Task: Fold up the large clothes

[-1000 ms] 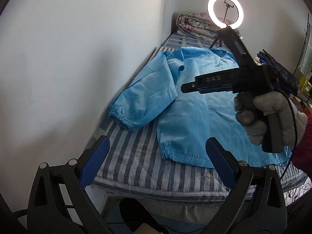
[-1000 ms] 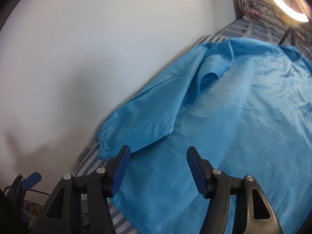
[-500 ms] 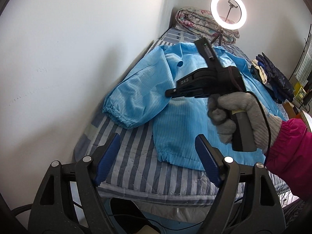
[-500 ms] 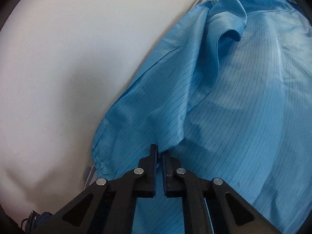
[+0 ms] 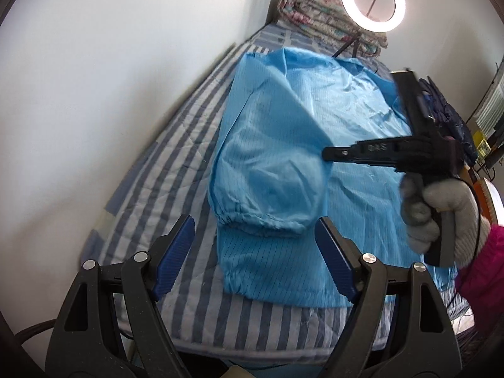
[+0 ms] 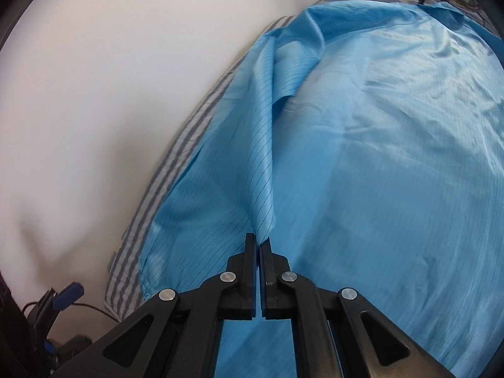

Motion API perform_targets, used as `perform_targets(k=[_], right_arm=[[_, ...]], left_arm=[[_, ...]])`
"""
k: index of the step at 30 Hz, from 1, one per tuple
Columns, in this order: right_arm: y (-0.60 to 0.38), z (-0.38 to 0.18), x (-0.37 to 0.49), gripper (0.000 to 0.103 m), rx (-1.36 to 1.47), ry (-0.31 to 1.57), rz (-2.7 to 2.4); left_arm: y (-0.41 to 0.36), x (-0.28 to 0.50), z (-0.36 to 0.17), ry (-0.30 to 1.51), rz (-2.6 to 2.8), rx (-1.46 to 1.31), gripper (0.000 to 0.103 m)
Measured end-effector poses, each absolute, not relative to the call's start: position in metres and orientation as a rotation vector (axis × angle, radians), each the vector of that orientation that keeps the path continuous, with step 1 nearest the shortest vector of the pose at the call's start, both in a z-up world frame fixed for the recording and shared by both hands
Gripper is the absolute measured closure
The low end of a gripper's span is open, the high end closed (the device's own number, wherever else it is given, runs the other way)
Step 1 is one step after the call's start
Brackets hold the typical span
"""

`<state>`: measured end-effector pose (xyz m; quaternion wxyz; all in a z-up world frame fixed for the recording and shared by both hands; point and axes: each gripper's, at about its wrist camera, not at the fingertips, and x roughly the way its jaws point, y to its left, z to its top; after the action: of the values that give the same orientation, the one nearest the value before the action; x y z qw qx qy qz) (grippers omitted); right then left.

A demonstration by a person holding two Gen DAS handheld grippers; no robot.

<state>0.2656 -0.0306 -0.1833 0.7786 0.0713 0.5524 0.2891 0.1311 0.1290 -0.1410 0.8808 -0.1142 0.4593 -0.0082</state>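
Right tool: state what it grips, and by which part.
The right tool is shut on the blue garment, pinching the sleeve fabric.

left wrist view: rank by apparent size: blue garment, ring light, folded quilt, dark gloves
1. blue garment, by far the largest.
2. folded quilt.
3. ring light, close to the quilt, so this order is unsure.
4. dark gloves, partly hidden behind the right gripper.

text check | all I can make out is raised lettering, looks like "DAS", on the side of the right gripper (image 5: 327,153) | nothing else readable
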Motion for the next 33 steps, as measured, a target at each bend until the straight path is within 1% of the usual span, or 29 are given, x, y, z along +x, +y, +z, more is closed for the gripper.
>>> perform_targets(k=[1, 2, 3, 6, 8, 9, 11, 13, 15, 17, 21, 23, 24, 25, 29, 33], right_arm=[[-0.034, -0.188, 0.268, 0.103, 0.169, 1.194, 0.624], [-0.035, -0.19, 0.268, 0.103, 0.18, 1.195, 0.626], [-0.035, -0.192, 0.267, 0.103, 0.186, 1.194, 0.63], [-0.033, -0.191, 0.26, 0.103, 0.182, 1.184, 0.656], [-0.031, -0.19, 0.258, 0.103, 0.165, 1.185, 0.657], [-0.037, -0.19, 0.261, 0.103, 0.165, 1.18, 0.666], [-0.035, -0.192, 0.272, 0.103, 0.146, 1.172, 0.678], [-0.034, -0.191, 0.274, 0.103, 0.125, 1.166, 0.68], [-0.035, -0.192, 0.276, 0.103, 0.126, 1.165, 0.684], [-0.037, -0.193, 0.276, 0.103, 0.135, 1.168, 0.683], [-0.041, -0.195, 0.274, 0.099, 0.147, 1.168, 0.673], [-0.042, -0.193, 0.274, 0.093, 0.143, 1.161, 0.646], [-0.042, -0.19, 0.273, 0.086, 0.15, 1.15, 0.637], [-0.043, -0.188, 0.272, 0.084, 0.168, 1.134, 0.64], [-0.031, -0.184, 0.266, 0.083, 0.21, 1.108, 0.691], [0.0, -0.201, 0.27, 0.083, 0.243, 1.15, 0.721]], left_arm=[[0.132, 0.142, -0.148, 0.983, -0.015, -0.258, 0.022], [0.136, 0.149, -0.153, 0.996, -0.003, -0.28, 0.025], [0.144, 0.158, -0.161, 1.015, 0.018, -0.333, 0.03], [0.155, 0.174, -0.177, 1.056, 0.033, -0.424, 0.032], [0.153, 0.182, -0.186, 1.079, 0.038, -0.4, 0.033], [0.149, 0.188, -0.189, 1.091, 0.05, -0.367, 0.038], [0.148, 0.197, -0.197, 1.112, 0.064, -0.361, 0.043], [0.151, 0.203, -0.206, 1.132, 0.054, -0.417, 0.053], [0.153, 0.209, -0.213, 1.143, 0.034, -0.449, 0.083], [0.149, 0.212, -0.212, 1.134, 0.018, -0.41, 0.097], [0.147, 0.21, -0.186, 1.048, 0.004, -0.371, 0.1], [0.149, 0.206, -0.169, 1.001, 0.003, -0.349, 0.1], [0.15, 0.202, -0.159, 0.973, 0.0, -0.341, 0.1], [0.15, 0.2, -0.151, 0.954, -0.004, -0.335, 0.1], [0.146, 0.183, -0.114, 0.855, -0.021, -0.285, 0.1], [0.142, 0.172, -0.094, 0.796, -0.021, -0.231, 0.1]])
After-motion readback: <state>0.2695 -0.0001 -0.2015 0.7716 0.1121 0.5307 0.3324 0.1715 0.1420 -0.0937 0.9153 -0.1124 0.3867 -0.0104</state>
